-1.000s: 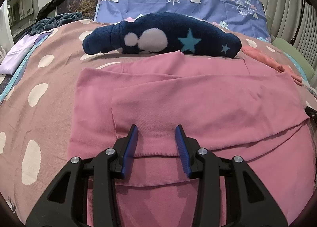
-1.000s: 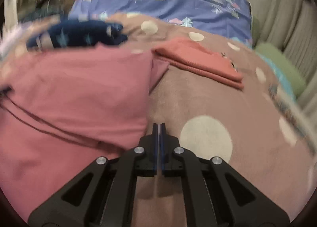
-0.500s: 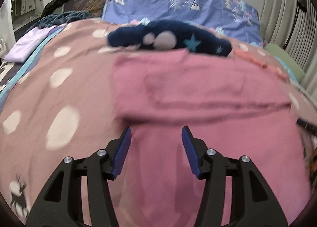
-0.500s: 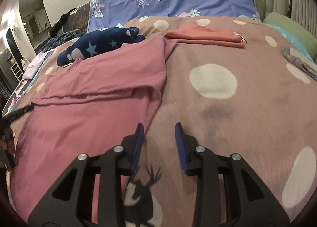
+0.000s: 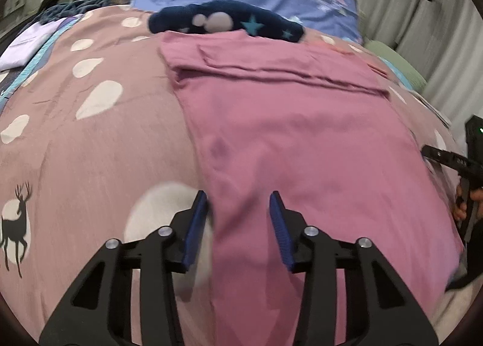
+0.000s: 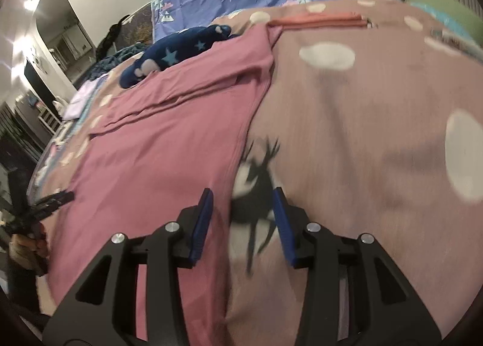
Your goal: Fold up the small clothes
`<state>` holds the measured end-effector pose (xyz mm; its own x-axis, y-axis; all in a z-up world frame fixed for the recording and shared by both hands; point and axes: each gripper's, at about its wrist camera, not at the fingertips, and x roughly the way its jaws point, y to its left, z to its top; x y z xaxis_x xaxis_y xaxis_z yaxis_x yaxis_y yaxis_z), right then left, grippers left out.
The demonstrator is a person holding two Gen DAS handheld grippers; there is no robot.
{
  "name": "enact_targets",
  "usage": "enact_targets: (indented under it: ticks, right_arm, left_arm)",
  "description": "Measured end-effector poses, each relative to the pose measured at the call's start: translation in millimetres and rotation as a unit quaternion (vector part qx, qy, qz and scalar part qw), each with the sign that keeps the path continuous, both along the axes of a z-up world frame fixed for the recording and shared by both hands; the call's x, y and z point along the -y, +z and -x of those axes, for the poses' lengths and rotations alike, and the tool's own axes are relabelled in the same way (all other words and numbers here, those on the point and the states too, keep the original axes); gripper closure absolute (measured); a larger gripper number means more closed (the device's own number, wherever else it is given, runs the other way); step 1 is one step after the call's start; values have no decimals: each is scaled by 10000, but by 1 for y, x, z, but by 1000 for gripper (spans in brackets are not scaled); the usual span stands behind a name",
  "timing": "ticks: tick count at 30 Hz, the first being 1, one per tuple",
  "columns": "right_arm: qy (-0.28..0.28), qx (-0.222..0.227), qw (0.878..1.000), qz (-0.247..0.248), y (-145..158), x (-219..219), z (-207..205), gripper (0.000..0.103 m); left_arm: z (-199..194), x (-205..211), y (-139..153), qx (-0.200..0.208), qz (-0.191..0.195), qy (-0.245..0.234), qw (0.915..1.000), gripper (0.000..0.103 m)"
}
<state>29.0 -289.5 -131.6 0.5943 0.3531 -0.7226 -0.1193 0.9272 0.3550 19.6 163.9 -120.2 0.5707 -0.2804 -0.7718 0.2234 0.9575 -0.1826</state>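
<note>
Spotted bedspread (image 5: 90, 141) bears a pink garment (image 5: 302, 141); left hand-held gripper (image 5: 238, 219) closing, right hand-held gripper (image 6: 243, 216) opening, both empty.

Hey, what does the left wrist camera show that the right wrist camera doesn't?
Only the left wrist view shows the pink garment's left edge between the closing left gripper jaws, unpinched. Only the right wrist view shows the folded coral garment lying flat, and the opening right gripper straddling the garment's right edge. Both show the pink garment, the navy star plush and the spotted bedspread.
</note>
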Motion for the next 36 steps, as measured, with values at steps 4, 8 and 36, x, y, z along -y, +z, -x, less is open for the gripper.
enact_targets:
  ticks: [4, 8, 36]
  right_arm:
    - [207, -104, 9994, -276, -3, 0, 25, 61]
    - [402, -229, 9971, -602, -5, 2, 54, 61]
    - [840, -891, 9705, -2076, -20, 14, 112, 101]
  left_arm:
    - [20, -1, -2, -48, 149, -138, 9998, 60]
    - [42, -5, -3, -145, 368, -259, 9989, 60]
    - [95, -39, -11, -647, 1624, -274, 9842, 94]
